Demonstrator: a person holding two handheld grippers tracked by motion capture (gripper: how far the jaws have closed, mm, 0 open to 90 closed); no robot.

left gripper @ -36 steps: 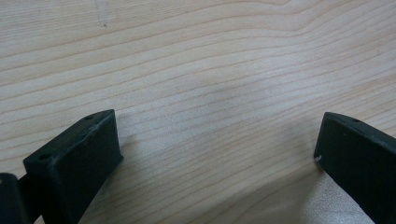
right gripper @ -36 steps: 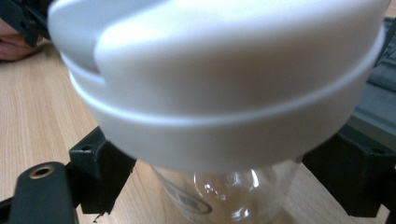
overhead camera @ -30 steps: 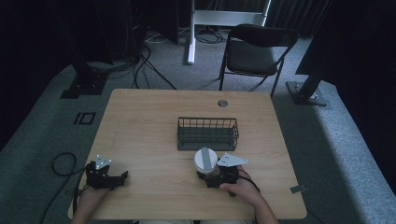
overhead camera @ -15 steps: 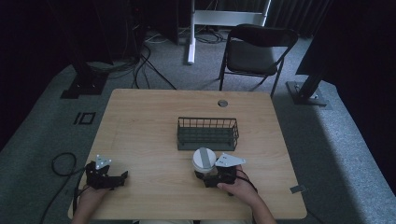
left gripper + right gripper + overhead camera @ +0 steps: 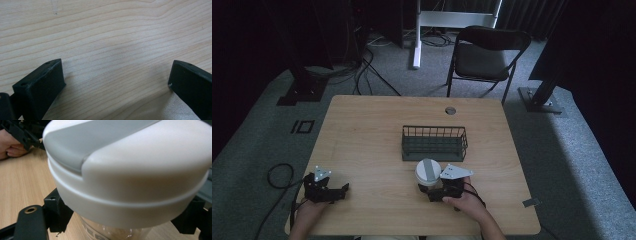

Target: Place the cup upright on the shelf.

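Gripping white-lidded cup (image 5: 428, 172), right hand-held gripper (image 5: 435, 189).

Each gripper is showing as a boxy black body, the left gripper (image 5: 343, 189) and the right gripper (image 5: 428, 191) each carrying a pale grey three-cornered plate dotted with small holes on top. A black cable (image 5: 277, 172) is trailing in a loop from the left one. Up close, the jaws are appearing as matt black blocks with small screw holes, and both forearms are showing bare, with no sleeves.
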